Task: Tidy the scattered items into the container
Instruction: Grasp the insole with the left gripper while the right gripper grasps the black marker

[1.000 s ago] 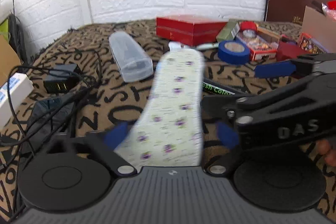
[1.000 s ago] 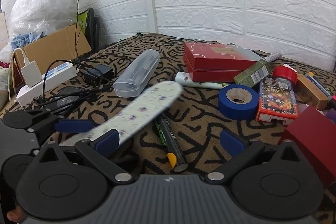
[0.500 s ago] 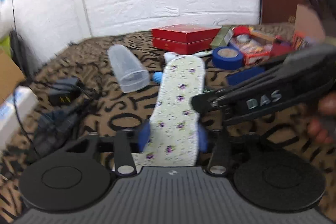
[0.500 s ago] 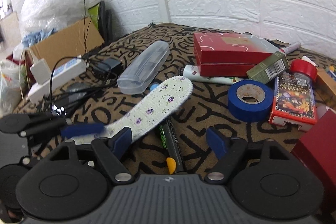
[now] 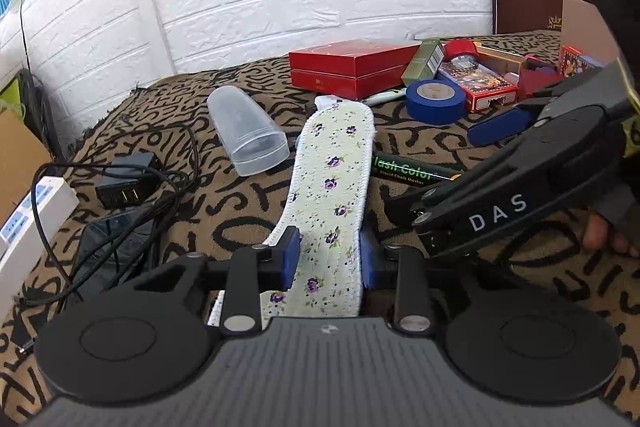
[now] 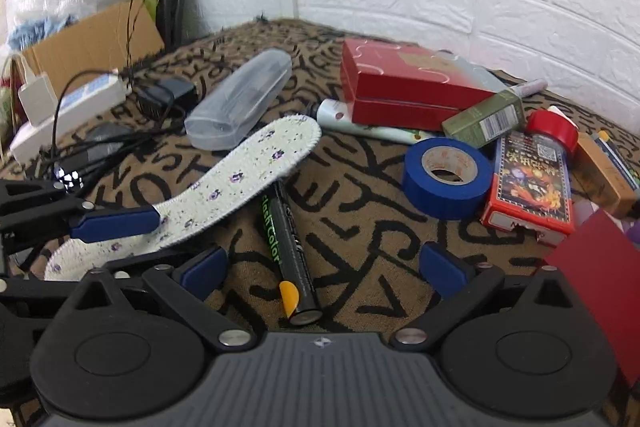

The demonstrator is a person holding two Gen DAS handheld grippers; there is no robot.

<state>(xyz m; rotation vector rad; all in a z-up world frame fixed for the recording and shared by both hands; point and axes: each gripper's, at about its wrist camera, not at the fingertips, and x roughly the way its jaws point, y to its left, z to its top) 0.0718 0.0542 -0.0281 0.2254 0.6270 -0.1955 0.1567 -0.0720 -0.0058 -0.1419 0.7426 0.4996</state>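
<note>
Since 1 s ago, left hand-held gripper (image 5: 326, 259) has closed its pads on the white purple-flowered fabric insole (image 5: 332, 195), heel end pinched, toe raised over the patterned surface (image 5: 240, 211). Right hand-held gripper (image 6: 322, 267) is wide open, holding nothing. Right view alone shows the whole black chalk marker (image 6: 286, 247) under the insole; left view shows only its label.

The left gripper (image 5: 329, 259) is clamped narrow while the right gripper (image 6: 322, 265) is spread wide.
</note>
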